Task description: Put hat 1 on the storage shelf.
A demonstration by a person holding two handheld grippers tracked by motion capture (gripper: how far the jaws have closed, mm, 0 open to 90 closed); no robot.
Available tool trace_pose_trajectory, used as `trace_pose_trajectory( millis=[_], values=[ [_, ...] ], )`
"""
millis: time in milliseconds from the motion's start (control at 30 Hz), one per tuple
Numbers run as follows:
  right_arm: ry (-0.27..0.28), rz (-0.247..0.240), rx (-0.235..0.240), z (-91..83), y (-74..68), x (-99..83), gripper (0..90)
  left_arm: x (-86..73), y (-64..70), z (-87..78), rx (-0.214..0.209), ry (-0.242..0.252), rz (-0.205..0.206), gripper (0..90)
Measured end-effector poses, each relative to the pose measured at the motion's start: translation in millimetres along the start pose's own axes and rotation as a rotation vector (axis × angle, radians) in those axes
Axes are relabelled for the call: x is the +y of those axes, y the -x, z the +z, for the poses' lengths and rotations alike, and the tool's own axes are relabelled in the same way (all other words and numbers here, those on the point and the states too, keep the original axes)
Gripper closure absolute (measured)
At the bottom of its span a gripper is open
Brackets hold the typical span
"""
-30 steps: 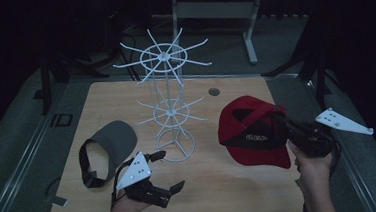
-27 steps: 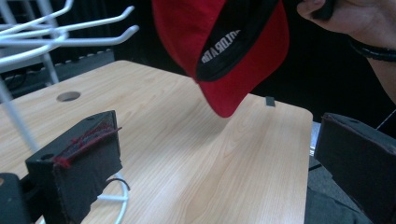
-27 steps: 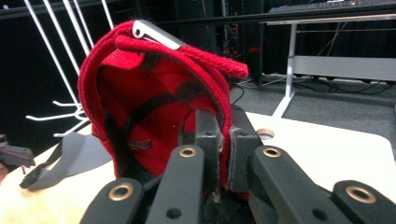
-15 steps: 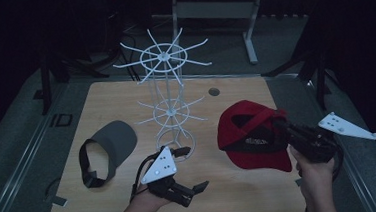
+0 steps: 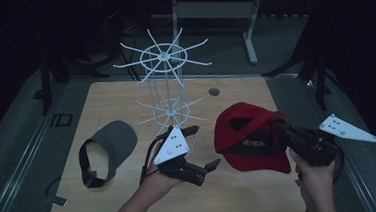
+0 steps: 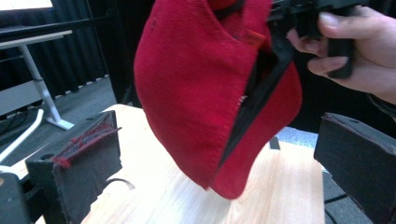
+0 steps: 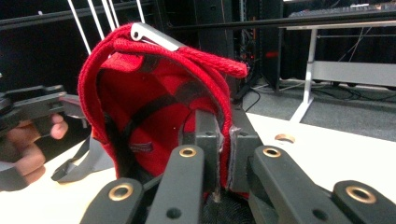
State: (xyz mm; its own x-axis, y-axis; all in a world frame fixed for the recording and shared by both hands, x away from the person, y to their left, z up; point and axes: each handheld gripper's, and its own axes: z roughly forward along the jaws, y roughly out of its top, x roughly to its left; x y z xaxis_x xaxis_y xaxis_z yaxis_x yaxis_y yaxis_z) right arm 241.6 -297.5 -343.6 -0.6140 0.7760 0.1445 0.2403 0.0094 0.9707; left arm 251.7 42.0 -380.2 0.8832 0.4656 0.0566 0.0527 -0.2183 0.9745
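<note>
A red cap (image 5: 251, 136) hangs lifted off the wooden table at the right, its inside facing up in the high view. My right gripper (image 5: 280, 128) is shut on the cap's rim (image 7: 224, 140), the red fabric pinched between the two black jaws. In the left gripper view the red cap (image 6: 210, 93) hangs just ahead between the wide-apart jaws, untouched. My left gripper (image 5: 205, 149) is open, held low over the table to the cap's left and beside the foot of the white wire rack (image 5: 167, 82).
A grey visor (image 5: 106, 147) with a black strap lies on the table's left side. The white wire rack stands mid-table with spokes at two levels. A small round hole (image 5: 214, 91) sits in the wooden tabletop (image 5: 101, 107) behind the cap.
My left gripper has moved right from beside the visor toward the red cap. The right gripper has kept hold of the cap, nearly still.
</note>
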Motion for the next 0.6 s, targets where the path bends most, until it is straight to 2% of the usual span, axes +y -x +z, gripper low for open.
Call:
trace_pose_trajectory(
  millis=[200, 467, 600],
  values=[
    [0.011, -0.007, 0.023, 0.2, -7.4, 4.9, 85.6, 5.7, -0.4, 15.4, 0.015, -0.029, -0.003, 1.1],
    [0.016, -0.022, 0.06, 0.1, -15.5, 9.3, 85.6, 15.0, -2.0, 30.3, 0.037, -0.041, -0.013, 1.1],
    [0.016, -0.02, 0.073, 0.5, -17.3, 8.9, 85.6, 20.6, -2.6, 33.6, 0.048, -0.04, -0.001, 5.4]
  ],
)
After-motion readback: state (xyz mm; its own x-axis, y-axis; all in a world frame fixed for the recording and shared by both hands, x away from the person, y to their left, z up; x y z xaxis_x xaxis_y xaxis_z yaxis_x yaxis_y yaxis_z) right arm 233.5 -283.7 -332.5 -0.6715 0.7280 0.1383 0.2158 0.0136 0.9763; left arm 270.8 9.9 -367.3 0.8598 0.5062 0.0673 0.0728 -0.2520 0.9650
